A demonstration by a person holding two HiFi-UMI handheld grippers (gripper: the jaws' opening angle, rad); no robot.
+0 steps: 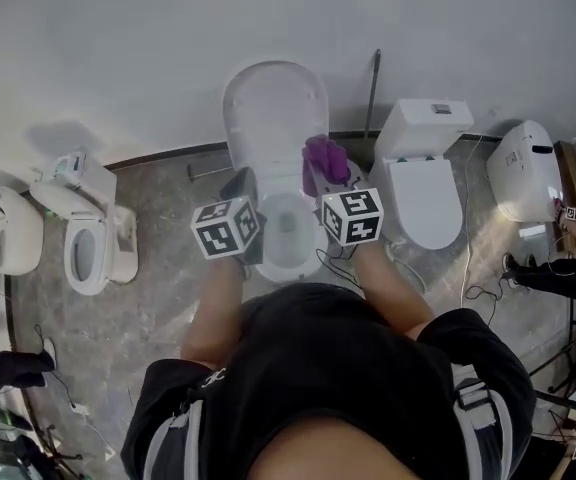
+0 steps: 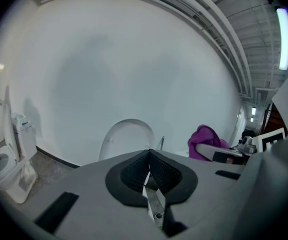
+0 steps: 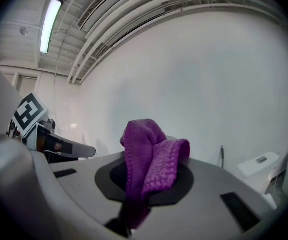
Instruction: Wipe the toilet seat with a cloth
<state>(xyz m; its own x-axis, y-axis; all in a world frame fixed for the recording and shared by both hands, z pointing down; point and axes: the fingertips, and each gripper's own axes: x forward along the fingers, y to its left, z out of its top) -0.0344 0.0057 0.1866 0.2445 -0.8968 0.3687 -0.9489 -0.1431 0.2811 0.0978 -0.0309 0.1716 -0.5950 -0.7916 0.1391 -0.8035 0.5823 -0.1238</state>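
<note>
head view: item one, toilet seat (image 1: 268, 260), white ring lying on the bowl straight in front of me, lid (image 1: 273, 108) tipped up against the wall. item two, purple cloth (image 1: 325, 158), bunched, pinched in my right gripper (image 1: 318, 175), which hangs in the air over the bowl and is not on the seat. item three, left gripper (image 1: 240, 182), level with the right, nothing in it. step judged: cloth in hand, wiping contact not yet made; the next move calls for lowering the cloth onto the ring and dragging it round, with the left gripper kept off to the side. surroundings: small toilet (image 1: 93, 243) well apart at left, tanked toilet (image 1: 423, 183) near at right, a thin pole (image 1: 373, 93) leaning on the wall between, cables on the floor (image 1: 168, 208). left gripper view: my left gripper (image 2: 149, 171) has its jaws closed together on nothing; beyond them the upright lid (image 2: 126, 139), the cloth (image 2: 206, 139) at right and the small toilet (image 2: 4, 166) at far left. right gripper view: my right gripper (image 3: 144, 179) is clamped on the cloth (image 3: 151, 159), which stands up in a fold and blocks the forward view; left gripper (image 3: 59, 146) beside it, pole (image 3: 222, 156) and tank (image 3: 256, 165) at right. obstruction judged: only the upright lid behind the ring, which the cloth must work in front of.
</note>
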